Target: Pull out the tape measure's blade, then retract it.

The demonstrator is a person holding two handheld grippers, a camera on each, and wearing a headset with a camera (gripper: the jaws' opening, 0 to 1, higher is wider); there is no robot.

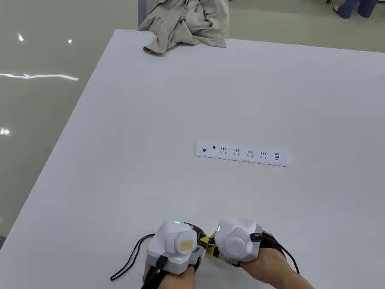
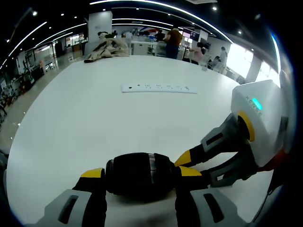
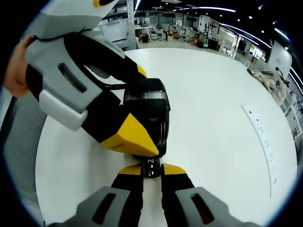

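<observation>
Down at the near edge of the white table (image 1: 120, 150) the two grippers meet nose to nose; the left gripper (image 2: 141, 174) has its yellow-tipped jaws clamped on either side of the black tape measure (image 2: 139, 163), which is held low at the tabletop, though I cannot tell whether it rests on it; the right gripper (image 3: 151, 171) comes in from the opposite side, jaws drawn narrow and pinched on the end of the blade (image 3: 150, 165), with a numeral 2 showing just above the tips; very little blade is out, and the pinch sits right by the case; in the head view the two white gripper bodies sit side by side, a hand behind each, yellow tips close together in the middle; a black cord (image 1: 129, 262) curls over the table just left of the left gripper; further up, a white power strip (image 1: 242, 154) lies flat, well apart from the action; at the far edge a crumpled beige cloth (image 1: 187, 24) is heaped; beyond it, in the left gripper view, people (image 2: 173, 40) stand in a bright hall.
</observation>
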